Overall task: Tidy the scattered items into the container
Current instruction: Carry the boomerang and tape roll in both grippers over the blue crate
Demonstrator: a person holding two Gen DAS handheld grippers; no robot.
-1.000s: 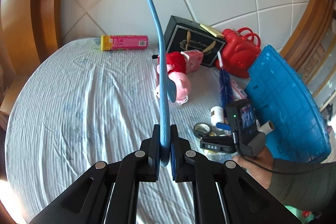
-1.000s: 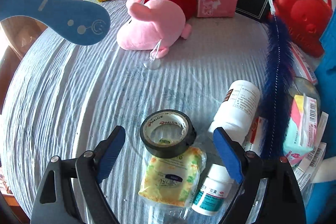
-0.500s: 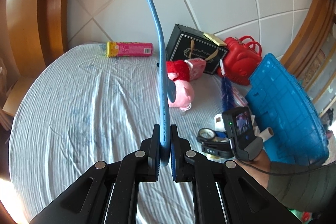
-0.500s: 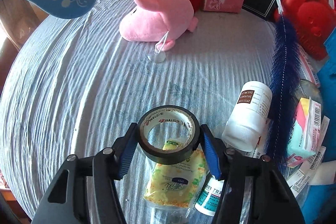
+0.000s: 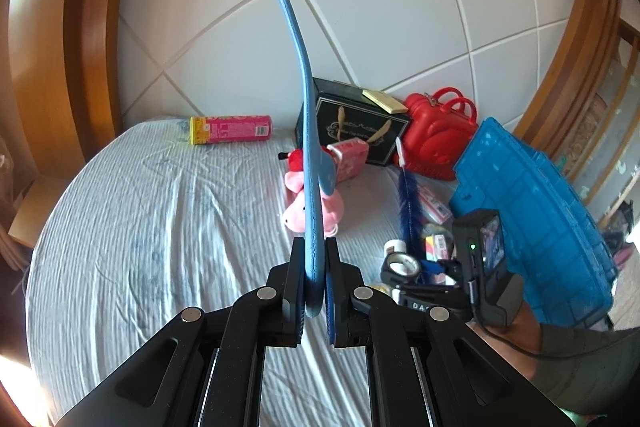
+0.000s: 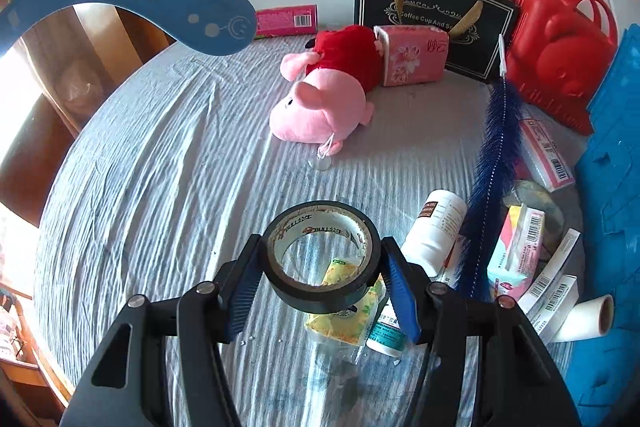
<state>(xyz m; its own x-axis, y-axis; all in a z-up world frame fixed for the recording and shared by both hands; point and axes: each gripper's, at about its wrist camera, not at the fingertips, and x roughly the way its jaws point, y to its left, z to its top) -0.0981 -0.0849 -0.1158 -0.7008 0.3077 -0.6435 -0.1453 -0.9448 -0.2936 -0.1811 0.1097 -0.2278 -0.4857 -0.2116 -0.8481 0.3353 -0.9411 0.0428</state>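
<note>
My left gripper point(image 5: 314, 279) is shut on a blue boomerang point(image 5: 310, 163), held edge-on and upright above the bed; it also shows in the right wrist view point(image 6: 132, 7) at the upper left. My right gripper point(image 6: 322, 267) is shut on a black tape roll point(image 6: 322, 255) and holds it lifted above a yellow packet point(image 6: 346, 311). The right gripper with the tape roll point(image 5: 402, 263) shows in the left wrist view too. The blue container point(image 5: 532, 223) stands at the right edge of the bed.
On the bed lie a pink plush pig point(image 6: 324, 103), a pink packet point(image 6: 412, 55), a black gift bag point(image 6: 432, 15), a red bear case point(image 6: 560, 47), a dark blue bottle brush point(image 6: 492, 163), white bottles point(image 6: 436, 231), a pink tube point(image 5: 230, 129) and several small boxes point(image 6: 520, 247).
My right gripper closed on the tape roll and lifted it off the bed. My left gripper rose and drew back with the boomerang.
</note>
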